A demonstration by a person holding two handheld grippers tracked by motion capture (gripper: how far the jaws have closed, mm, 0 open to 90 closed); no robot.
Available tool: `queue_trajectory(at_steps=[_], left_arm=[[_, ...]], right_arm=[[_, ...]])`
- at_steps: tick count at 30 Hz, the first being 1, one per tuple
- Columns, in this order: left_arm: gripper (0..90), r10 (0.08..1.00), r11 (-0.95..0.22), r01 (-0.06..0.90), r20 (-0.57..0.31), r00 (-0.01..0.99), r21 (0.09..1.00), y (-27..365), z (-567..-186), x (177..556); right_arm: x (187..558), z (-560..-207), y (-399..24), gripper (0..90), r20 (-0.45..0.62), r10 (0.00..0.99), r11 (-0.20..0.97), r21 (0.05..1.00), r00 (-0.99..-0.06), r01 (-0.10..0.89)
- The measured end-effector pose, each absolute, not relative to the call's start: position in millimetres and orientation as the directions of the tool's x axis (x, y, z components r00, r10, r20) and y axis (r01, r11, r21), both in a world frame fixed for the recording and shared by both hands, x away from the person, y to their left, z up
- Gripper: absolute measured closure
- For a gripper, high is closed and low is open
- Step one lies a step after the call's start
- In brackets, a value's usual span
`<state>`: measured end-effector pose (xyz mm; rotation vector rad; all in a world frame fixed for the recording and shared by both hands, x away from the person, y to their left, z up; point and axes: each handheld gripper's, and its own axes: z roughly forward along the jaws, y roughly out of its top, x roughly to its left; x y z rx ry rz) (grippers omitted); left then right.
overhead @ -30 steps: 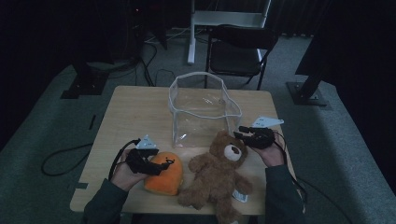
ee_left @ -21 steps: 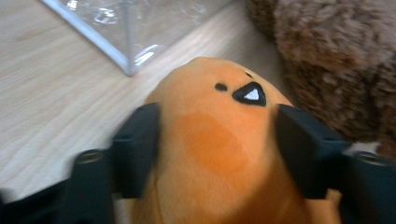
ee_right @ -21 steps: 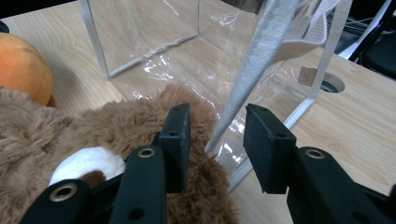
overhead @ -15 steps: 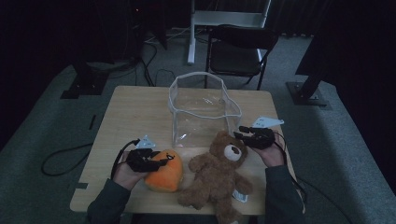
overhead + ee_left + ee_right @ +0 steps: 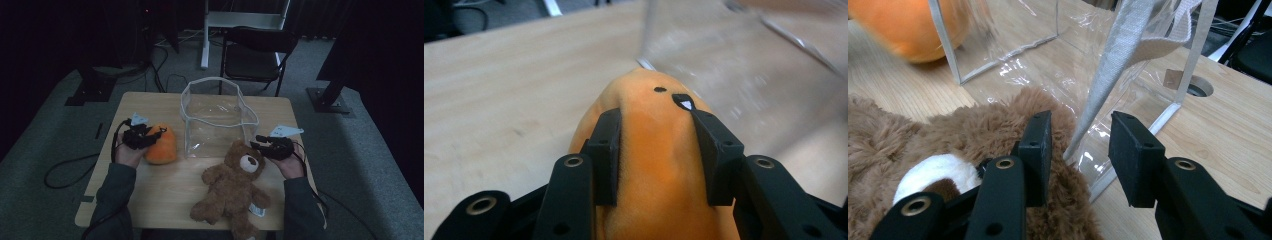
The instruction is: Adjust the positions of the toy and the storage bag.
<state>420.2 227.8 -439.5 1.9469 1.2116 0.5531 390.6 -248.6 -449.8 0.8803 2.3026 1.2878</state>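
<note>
Orange plush toy [image 5: 161,145] sits on the counter [image 5: 165,185] left of the clear bag [image 5: 217,120], squeezed in my left gripper [image 5: 150,138] whose jaws have just been closing, so I can lift it into the bag, while my right gripper [image 5: 260,142] waits half-open beside the teddy bear [image 5: 232,185].

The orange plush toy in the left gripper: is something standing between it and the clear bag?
Nothing visible does. The orange plush toy, clamped by the left gripper, sits just left of the clear bag, whose open top is free.

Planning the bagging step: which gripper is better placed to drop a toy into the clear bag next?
Left. The left gripper already clamps the orange plush beside the clear bag; the right gripper is open, holding nothing.
</note>
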Motion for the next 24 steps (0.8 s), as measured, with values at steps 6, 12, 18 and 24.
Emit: queue_trajectory(at_steps=[6,12,18,24], left_arm=[[57.6,0.889,-0.231,0.568,-0.066,0.453,0.790,222,-451,455],[41.1,0.888,-0.191,0.569,-0.106,0.447,0.800,224,-456,454],[36.9,0.872,-0.192,0.525,-0.101,0.479,0.829,222,-437,425],[35.7,0.810,-0.260,0.493,-0.091,0.580,0.830,198,-438,386]], right_arm=[[391,-451,-248,60.7,-0.010,0.670,0.394,0.852,-0.743,0.344],[390,-451,-251,59.9,-0.009,0.671,0.392,0.853,-0.741,0.345],[390,-451,-250,58.8,-0.009,0.670,0.394,0.852,-0.742,0.345],[390,-452,-247,58.6,-0.009,0.666,0.399,0.850,-0.746,0.345]])
